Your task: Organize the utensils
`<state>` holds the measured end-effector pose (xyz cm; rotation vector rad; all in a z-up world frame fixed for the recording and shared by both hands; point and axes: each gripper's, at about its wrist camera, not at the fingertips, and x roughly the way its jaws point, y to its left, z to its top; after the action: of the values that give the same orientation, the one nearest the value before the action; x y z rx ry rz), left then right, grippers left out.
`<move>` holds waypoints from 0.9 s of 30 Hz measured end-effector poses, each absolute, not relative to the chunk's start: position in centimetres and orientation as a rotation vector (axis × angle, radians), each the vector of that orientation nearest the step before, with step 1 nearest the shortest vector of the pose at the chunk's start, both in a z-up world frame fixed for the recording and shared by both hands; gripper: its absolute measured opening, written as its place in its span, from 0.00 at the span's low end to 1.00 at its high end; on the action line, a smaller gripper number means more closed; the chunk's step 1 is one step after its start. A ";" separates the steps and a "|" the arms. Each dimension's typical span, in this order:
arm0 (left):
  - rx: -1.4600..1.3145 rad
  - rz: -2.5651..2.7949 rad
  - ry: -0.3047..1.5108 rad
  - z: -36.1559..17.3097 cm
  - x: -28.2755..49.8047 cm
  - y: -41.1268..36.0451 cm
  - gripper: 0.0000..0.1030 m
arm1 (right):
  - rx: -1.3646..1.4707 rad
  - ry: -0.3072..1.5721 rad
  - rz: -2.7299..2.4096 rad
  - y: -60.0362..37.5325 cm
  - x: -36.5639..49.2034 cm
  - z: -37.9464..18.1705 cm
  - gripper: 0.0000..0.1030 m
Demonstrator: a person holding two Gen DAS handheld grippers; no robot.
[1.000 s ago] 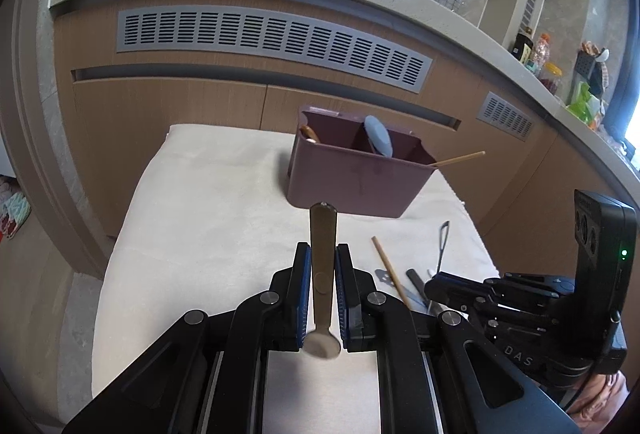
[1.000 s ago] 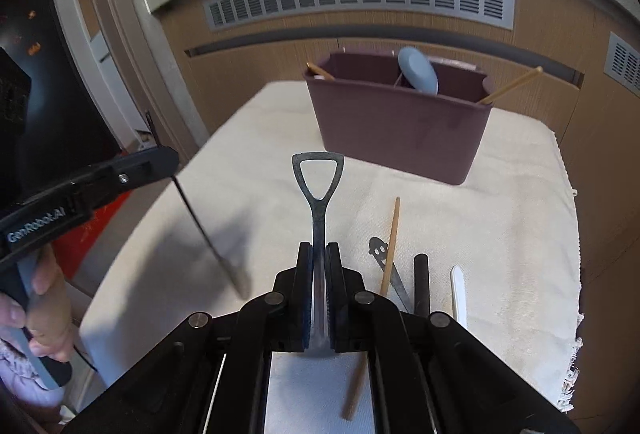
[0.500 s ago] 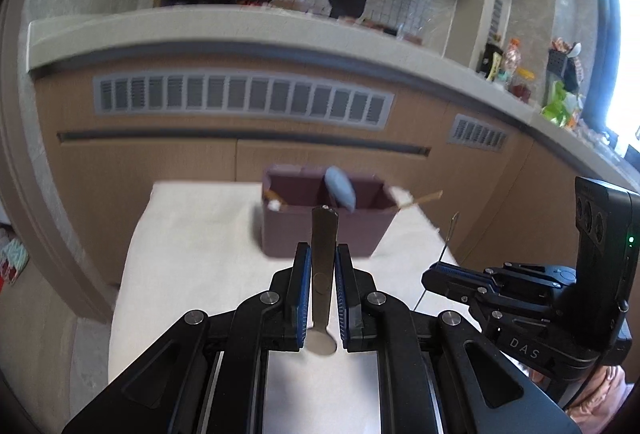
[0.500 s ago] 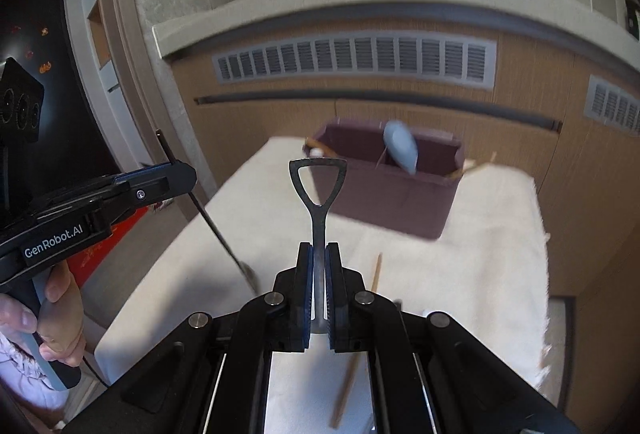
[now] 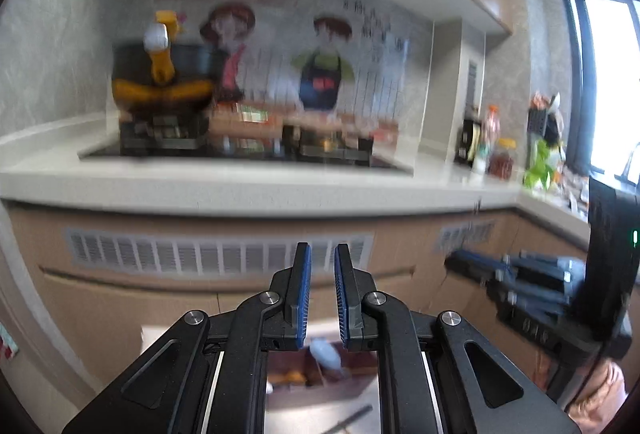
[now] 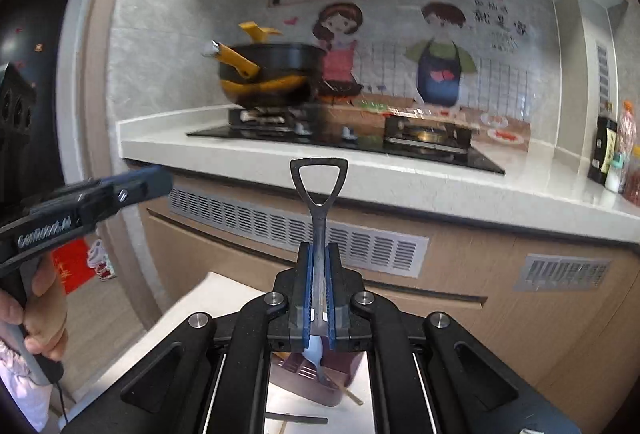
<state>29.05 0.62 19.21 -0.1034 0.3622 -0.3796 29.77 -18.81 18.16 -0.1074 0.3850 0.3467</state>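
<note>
- Right now the left gripper (image 5: 322, 250) is up at kitchen-worktop height; its jaws stand slightly apart with a narrow gap, and nothing shows between the blue pads (image 5: 303, 290).
- Left gripper also shows from the right wrist view at the left edge (image 6: 156, 180), blurred, with a person's hand (image 6: 40, 318) around its grip. Can't make out anything at its tip there.
- Right gripper (image 6: 319, 246): jaws closed tight on the shaft of a dark metal utensil (image 6: 319, 226). The utensil's triangular loop end sticks out ahead of the pads, upright in the view.
- Right gripper is seen from the left wrist view at the right side (image 5: 452, 266), blurred. Whether it grips anything can't be read there.
- Maroon organizer box (image 6: 312, 382) sits on the white-covered table (image 6: 200, 306), low in the view beneath the right gripper. A pale blue spoon (image 6: 316, 350) stands in it.
- In the left view the same box (image 5: 304, 374) and blue spoon (image 5: 326, 352) show below the jaws, smeared.
- Wooden chopstick (image 6: 352, 398) pokes out by the box; whether it is in the box or lying beside it can't be told.
- Dark utensil (image 6: 296, 419) lies flat on the table, near the box on the camera side.
- Behind: a worktop (image 6: 360, 174) with a hob and a black-and-yellow pot (image 6: 272, 74).
</note>
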 end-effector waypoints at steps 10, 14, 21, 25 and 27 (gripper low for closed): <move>0.029 -0.582 0.852 1.7 31.3 -3.1 0.15 | -0.029 0.508 0.373 -21.3 29.2 13.4 0.05; 0.046 -0.642 1.074 -4.3 31.7 -5.2 0.20 | -0.020 0.533 0.369 -22.1 28.0 12.2 0.05; -0.019 -0.704 1.249 -7.2 28.3 -10.4 0.41 | 0.004 0.557 0.339 -24.1 25.8 10.3 0.05; 0.017 -0.587 1.274 -7.8 27.5 -13.0 0.48 | 0.024 0.570 0.325 -25.3 25.2 9.6 0.05; 0.105 -0.483 1.243 -8.1 27.3 -14.6 0.49 | 0.032 0.569 0.314 -26.0 24.8 9.2 0.05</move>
<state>27.34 -14.58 -8.08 0.1054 1.2428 -0.4827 24.75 -25.97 9.20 0.0321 0.5686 0.3140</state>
